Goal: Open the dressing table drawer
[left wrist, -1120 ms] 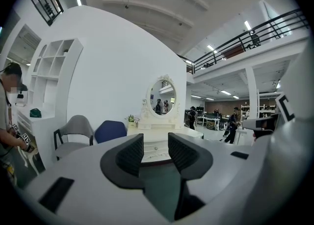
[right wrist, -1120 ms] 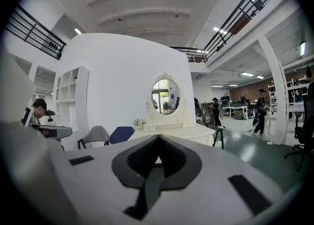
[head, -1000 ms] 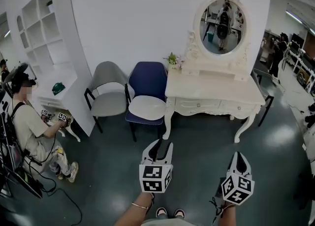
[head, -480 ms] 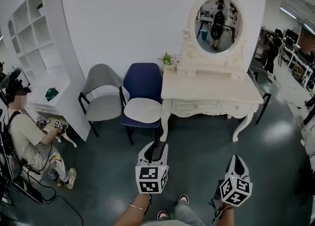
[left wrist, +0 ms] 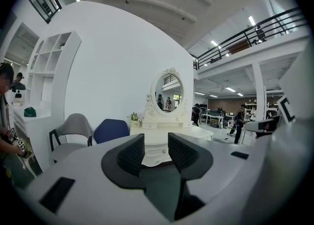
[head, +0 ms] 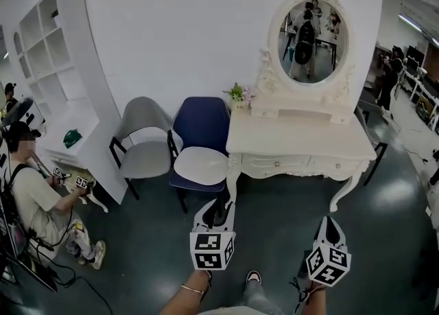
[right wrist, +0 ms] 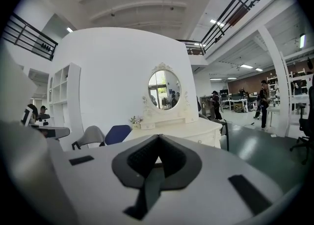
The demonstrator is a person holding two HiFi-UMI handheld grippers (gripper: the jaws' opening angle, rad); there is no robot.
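Dark floor (head: 288,221) up to dressing table (head: 302,143) front

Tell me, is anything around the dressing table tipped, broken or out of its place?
Nothing stands out. The dressing table stands level, its drawers shut, the mirror whole, the plant upright on its top, and the grey chair and blue chair on their legs beside it.

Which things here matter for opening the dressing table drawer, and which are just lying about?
For the job: dressing table, its drawers, left gripper (jaws apart), right gripper (jaws together).

Just around: grey chair, blue chair, flowers, oval mirror, white shelf unit, seated person.
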